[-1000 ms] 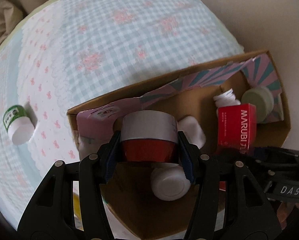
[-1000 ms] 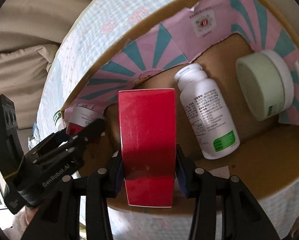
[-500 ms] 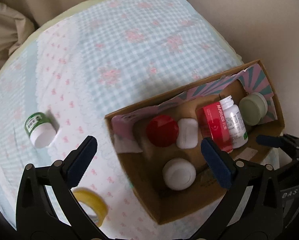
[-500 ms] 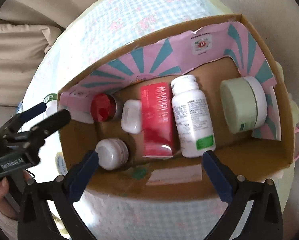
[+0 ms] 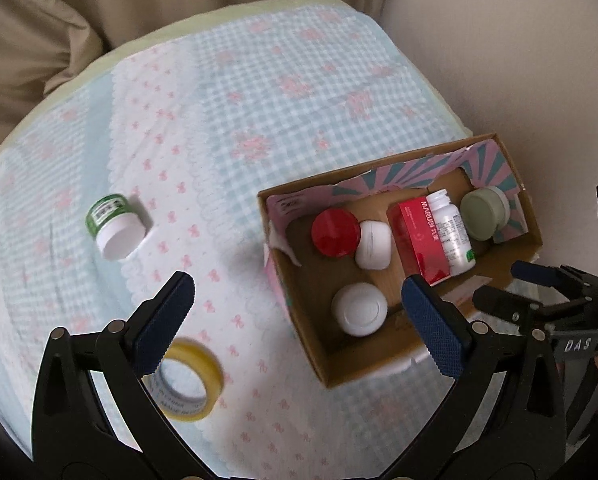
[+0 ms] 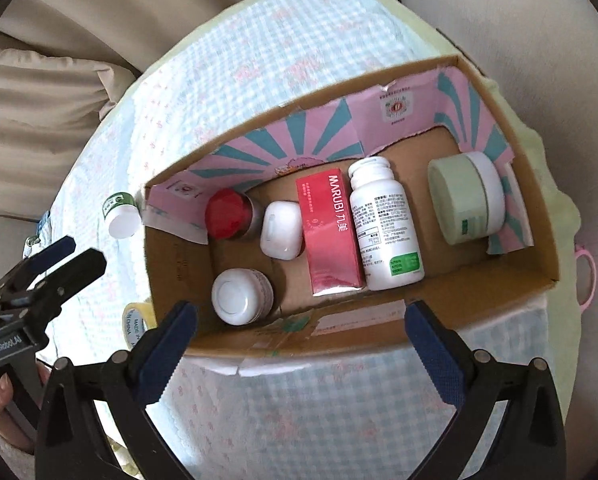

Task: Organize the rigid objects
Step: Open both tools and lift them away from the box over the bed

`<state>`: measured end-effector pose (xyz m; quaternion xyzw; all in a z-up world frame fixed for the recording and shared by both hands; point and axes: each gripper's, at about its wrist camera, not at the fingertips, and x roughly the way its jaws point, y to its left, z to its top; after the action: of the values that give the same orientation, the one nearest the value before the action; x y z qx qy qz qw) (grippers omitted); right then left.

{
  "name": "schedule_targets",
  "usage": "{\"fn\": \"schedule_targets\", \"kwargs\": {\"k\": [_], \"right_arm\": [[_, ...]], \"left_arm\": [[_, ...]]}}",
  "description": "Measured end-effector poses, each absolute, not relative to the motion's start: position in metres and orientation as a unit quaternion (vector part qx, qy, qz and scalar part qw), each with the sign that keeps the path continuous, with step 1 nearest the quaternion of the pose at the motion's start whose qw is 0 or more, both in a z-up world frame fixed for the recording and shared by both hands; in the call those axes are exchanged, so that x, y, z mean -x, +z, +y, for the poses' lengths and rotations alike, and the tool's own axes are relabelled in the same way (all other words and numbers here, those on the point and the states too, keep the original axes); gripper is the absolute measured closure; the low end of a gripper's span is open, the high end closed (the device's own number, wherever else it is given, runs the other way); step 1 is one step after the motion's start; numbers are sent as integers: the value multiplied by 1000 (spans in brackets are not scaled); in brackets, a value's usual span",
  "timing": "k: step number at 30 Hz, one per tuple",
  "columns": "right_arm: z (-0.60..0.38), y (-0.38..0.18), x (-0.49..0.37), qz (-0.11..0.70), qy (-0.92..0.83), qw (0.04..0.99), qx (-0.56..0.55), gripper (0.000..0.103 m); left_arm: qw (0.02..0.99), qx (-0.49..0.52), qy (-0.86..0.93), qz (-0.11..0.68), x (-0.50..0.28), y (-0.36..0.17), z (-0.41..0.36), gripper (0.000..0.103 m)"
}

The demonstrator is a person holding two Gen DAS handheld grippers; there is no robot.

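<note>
The open brown cardboard box (image 6: 499, 304) with its pink-and-teal printed lining now holds six things: a red-capped round jar (image 6: 229, 216), a white rounded plastic case (image 6: 281, 229), a red rectangular carton (image 6: 331, 236) lying flat, a white pill bottle (image 6: 383, 224) on its side touching the carton, a pale green cream jar (image 6: 465, 198) at the far end, and a white-lidded jar (image 6: 239, 296) near the front wall. A second ago the left tongs (image 5: 295, 308) clasped the red-capped jar and the right tongs (image 6: 299, 336) the red carton; both have since let go, spread wide and empty, and lifted clear. Two items remain outside on the blue-and-pink checked cloth (image 5: 279, 92) covering the worktop: a green-labelled small white tub (image 5: 115, 226) and a yellow tape roll (image 5: 187, 376), probably next. Beige upholstery (image 5: 79, 4) lies beyond.
</note>
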<state>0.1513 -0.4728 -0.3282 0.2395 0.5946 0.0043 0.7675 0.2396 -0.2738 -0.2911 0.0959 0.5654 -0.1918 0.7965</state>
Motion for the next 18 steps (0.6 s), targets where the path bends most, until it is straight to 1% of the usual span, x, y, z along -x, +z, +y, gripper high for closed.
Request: {"fn": "schedule_targets", "kwargs": {"k": [7,14,18], "right_arm": [[-455,-290,-128,571,-11,793,-212,0],[-406,-239,-97,524,-15,837,-156,0],[-365,-210,-79,503,-8,848,-163,0]], "left_arm": [[810,-93,-182,549,-209,-257,-236,0],[830,-78,-178,522,-178,-212,-166,0],[839,-78,-176,508,-164,-191,-117,0]]}}
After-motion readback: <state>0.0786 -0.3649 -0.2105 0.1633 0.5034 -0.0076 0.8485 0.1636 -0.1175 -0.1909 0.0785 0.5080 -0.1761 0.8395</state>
